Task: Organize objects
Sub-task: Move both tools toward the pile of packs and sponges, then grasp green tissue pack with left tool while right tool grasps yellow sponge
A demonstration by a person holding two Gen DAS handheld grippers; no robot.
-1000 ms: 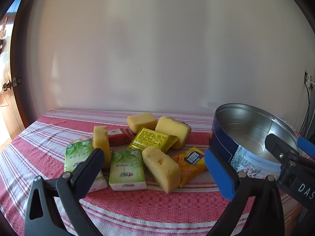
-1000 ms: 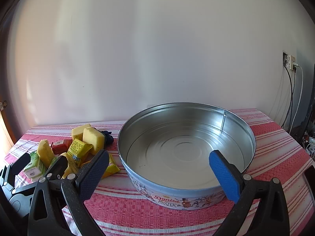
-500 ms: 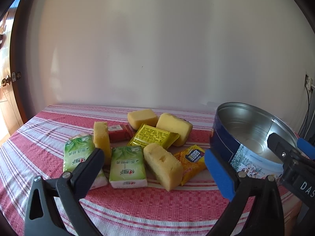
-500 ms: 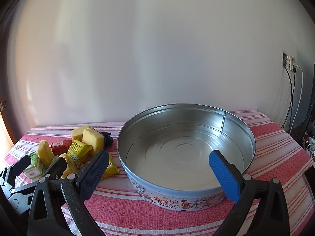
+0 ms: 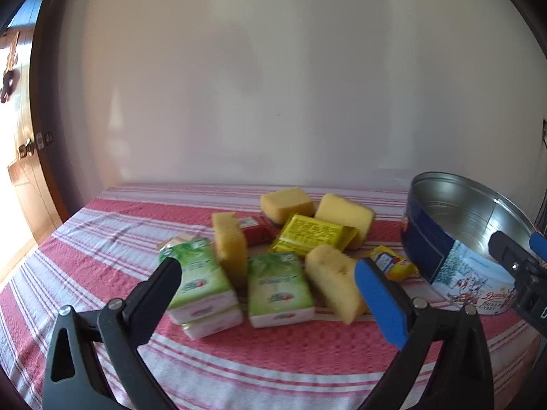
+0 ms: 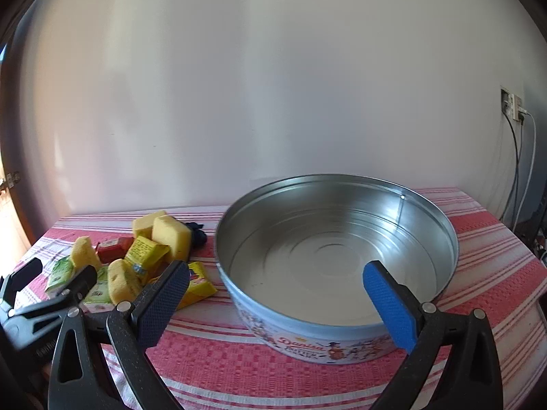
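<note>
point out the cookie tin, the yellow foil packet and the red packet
cookie tin [image 6: 441, 220], right wrist view, far inner wall
yellow foil packet [image 5: 312, 234], left wrist view, printed top face
red packet [image 5: 255, 233], left wrist view, top face

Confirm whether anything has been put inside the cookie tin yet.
No, the cookie tin shows only its bare metal floor, with nothing lying inside it.

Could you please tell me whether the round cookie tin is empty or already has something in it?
Empty. The right wrist view shows the cookie tin with its whole bare metal floor visible; the sponges and packets lie outside on the tablecloth.
</note>
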